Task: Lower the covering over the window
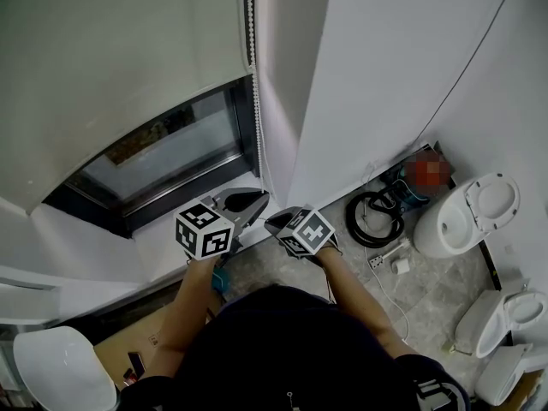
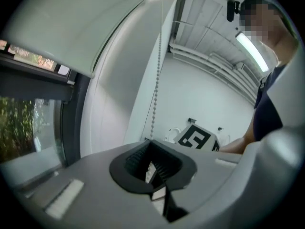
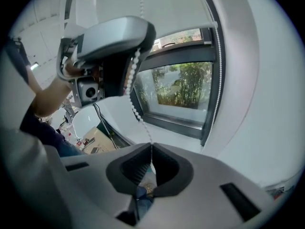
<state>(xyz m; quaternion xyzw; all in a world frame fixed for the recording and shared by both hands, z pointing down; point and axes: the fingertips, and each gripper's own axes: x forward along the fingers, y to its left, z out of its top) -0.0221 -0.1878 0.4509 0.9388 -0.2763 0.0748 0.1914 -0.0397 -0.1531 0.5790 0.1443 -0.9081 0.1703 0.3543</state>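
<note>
Beside the window frame (image 1: 246, 131) at centre, left gripper (image 1: 254, 200) and right gripper (image 1: 276, 222) both clamp the bead chain (image 1: 249, 20); the roller blind (image 1: 111, 58) covers only the upper left. A sideways jerk could slip beads through the grip, or pulling the wrong strand would raise the blind.

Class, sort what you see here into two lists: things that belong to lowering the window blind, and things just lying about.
Belongs to the job:
roller blind
bead chain
window
left gripper and right gripper, both shut on the bead chain

Just lying about:
toilet bowls
coiled black hose
</note>
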